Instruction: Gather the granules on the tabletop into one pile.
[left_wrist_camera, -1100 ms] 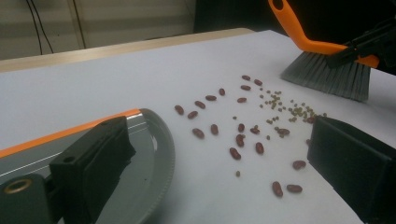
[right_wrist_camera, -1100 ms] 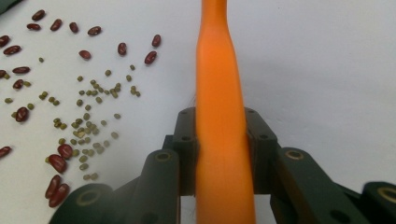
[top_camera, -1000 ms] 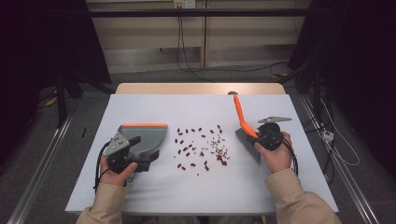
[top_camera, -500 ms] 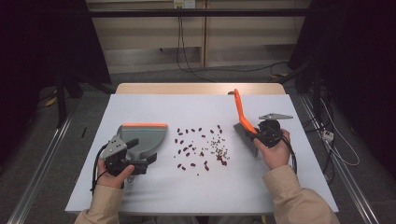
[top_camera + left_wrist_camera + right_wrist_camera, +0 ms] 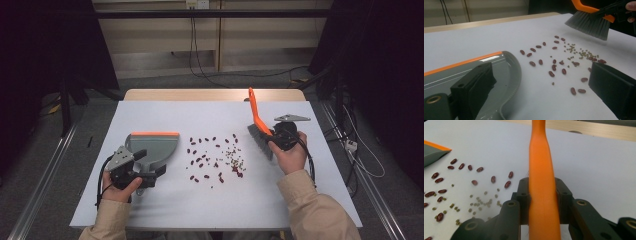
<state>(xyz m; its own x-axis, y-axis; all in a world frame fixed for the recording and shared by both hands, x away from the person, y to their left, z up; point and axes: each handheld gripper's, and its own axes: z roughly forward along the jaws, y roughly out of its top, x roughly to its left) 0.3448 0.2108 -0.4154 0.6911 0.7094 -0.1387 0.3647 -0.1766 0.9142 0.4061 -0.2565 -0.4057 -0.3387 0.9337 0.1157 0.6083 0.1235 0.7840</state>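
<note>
Two tools flank the beans: right hand-held gripper clamps the brush for sweeping, left hand-held gripper grips the dustpan to catch them

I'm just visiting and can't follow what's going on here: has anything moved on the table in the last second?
Little. The left gripper drew slightly back toward the person, its jaws astride the grey dustpan, which barely shifted. The right gripper stayed shut on the orange brush, which shifted only slightly at the right of the spill. The red beans and small green ones lie scattered as before.
</note>
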